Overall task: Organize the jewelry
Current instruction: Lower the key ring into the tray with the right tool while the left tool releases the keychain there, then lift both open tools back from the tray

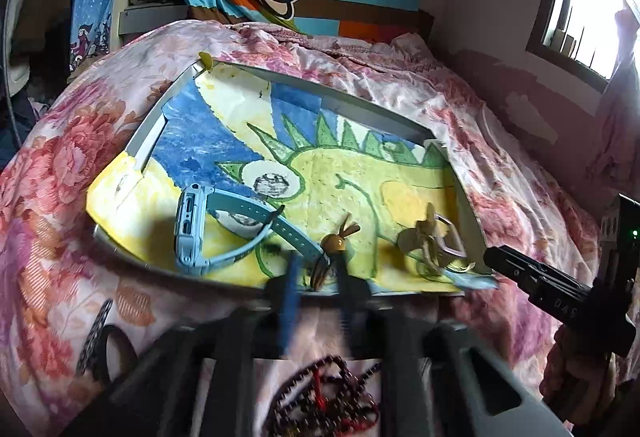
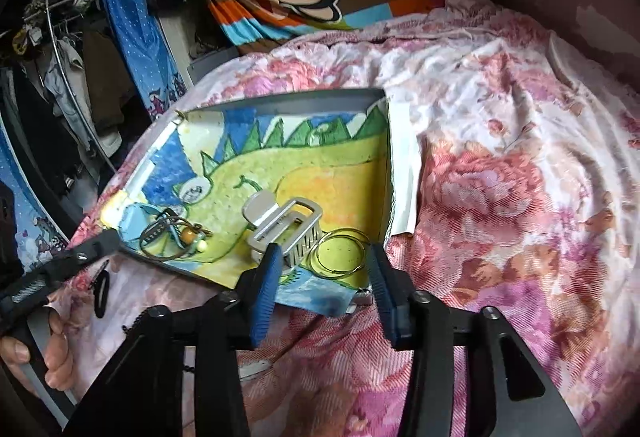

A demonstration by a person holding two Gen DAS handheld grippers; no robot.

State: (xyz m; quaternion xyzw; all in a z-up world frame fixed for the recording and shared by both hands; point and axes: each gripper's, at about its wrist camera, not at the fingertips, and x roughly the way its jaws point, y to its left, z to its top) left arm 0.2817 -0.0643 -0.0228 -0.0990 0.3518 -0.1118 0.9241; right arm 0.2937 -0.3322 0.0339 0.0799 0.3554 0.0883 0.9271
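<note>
Floral bedspread (image 2: 500, 165) under our tray (image 2: 280, 99); right gripper (image 2: 324, 269) gapes wide near hoop rings (image 2: 340, 251), left gripper (image 1: 316, 269) narrowly parted, empty.

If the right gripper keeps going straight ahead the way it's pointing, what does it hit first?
Probably the thin hoop earrings lying on the tray, just ahead between the open right gripper fingers. The silver hair claw sits slightly left of that line; depth is uncertain.
</note>
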